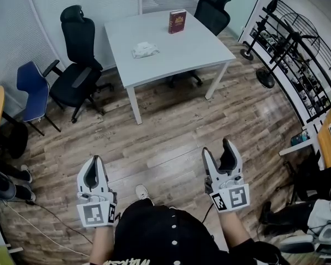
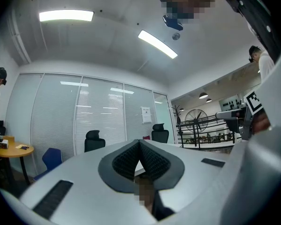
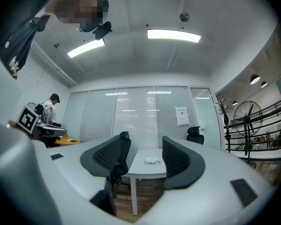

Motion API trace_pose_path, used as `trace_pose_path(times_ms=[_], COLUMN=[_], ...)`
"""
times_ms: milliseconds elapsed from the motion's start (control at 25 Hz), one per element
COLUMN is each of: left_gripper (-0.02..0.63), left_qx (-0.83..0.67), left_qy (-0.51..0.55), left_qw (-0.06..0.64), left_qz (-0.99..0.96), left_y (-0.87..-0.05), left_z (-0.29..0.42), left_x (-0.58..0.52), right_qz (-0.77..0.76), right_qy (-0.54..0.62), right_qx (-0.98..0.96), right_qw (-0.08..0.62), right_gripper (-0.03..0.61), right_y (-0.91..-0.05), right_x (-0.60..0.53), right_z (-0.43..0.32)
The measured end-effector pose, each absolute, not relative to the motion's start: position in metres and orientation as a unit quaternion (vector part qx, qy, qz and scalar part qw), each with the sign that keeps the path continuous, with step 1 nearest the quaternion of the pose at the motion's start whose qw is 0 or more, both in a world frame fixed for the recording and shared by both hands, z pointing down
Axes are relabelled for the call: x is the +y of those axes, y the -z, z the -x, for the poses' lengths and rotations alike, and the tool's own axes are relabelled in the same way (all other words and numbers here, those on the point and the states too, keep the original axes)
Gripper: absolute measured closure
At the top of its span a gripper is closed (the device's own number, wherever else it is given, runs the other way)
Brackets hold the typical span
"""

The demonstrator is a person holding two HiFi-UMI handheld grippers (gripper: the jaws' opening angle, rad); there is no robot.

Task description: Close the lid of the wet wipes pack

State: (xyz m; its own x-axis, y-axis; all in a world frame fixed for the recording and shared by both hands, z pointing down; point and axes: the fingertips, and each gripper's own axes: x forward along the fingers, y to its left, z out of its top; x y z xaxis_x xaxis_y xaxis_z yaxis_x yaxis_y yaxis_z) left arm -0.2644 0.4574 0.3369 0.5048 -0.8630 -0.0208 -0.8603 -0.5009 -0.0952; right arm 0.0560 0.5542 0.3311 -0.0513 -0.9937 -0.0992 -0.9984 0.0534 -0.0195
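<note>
The head view alone takes in the wood floor (image 1: 171, 142) and the whole white table (image 1: 182, 48) on its far side. A black chair (image 1: 77, 65) stands at the table's left, a second chair (image 1: 212, 10) at its far right corner, and a blue chair (image 1: 32, 87) further left. A rack (image 1: 298, 54) with a fan (image 1: 300, 26) lines the right side. Nearest, the person holds the left gripper (image 1: 96, 159) and the right gripper (image 1: 217, 148) level over the floor, well apart from the table.

On the table a red book (image 1: 177, 21) stands upright near the far edge, plain only from the head. The pack (image 1: 145, 49) lies left of the table's middle with nothing touching it. Its lid is too small to read.

The right gripper view shows what the head view cannot. The right gripper (image 3: 145, 139) has its jaws wide apart with nothing between them, and through the gap the table (image 3: 147, 170) and the pack (image 3: 152, 161) sit far off. It also shows ceiling lights, a glass wall (image 3: 135, 121) with blinds, and a bystander (image 3: 49, 109) by a yellow table (image 3: 65, 141) at far left.

In the left gripper view the left gripper (image 2: 140, 142) has its jaws together, pads meeting at the tips and holding nothing. They cover most of the table, and the pack cannot be made out there.
</note>
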Motion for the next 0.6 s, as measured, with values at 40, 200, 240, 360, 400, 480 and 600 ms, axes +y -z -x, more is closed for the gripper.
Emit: trace_pose_path(times_ms=[40,200,240,360,400,480,600], left_gripper=[0.602,0.601,0.602,0.601,0.601,0.602,0.601], left_qx=[0.496,0.492,0.491,0.486,0.484,0.479,0.474], left_qy=[0.015,0.013,0.013,0.013,0.012,0.011,0.012], left_qw=[0.046,0.044,0.044,0.048,0.049,0.052,0.055], left_qz=[0.867,0.869,0.87,0.873,0.874,0.876,0.879], left_y=[-0.337,-0.34,-0.34,-0.339,-0.339,-0.337,-0.338], left_z=[0.265,0.265,0.265,0.267,0.269,0.274,0.285], left_x=[0.454,0.44,0.437,0.425,0.42,0.41,0.393], right_qz=[0.688,0.69,0.69,0.694,0.696,0.697,0.697], right_qy=[-0.027,-0.027,-0.027,-0.028,-0.029,-0.031,-0.033], right_qx=[0.724,0.723,0.722,0.718,0.717,0.716,0.715], right_qw=[0.042,0.038,0.037,0.035,0.035,0.036,0.038], right_gripper=[0.299,0.299,0.299,0.301,0.301,0.301,0.302], right_y=[-0.331,-0.332,-0.332,-0.332,-0.332,-0.332,-0.331], right_x=[0.551,0.539,0.535,0.525,0.52,0.51,0.49], right_z=[-0.056,-0.053,-0.053,-0.05,-0.047,-0.039,-0.026])
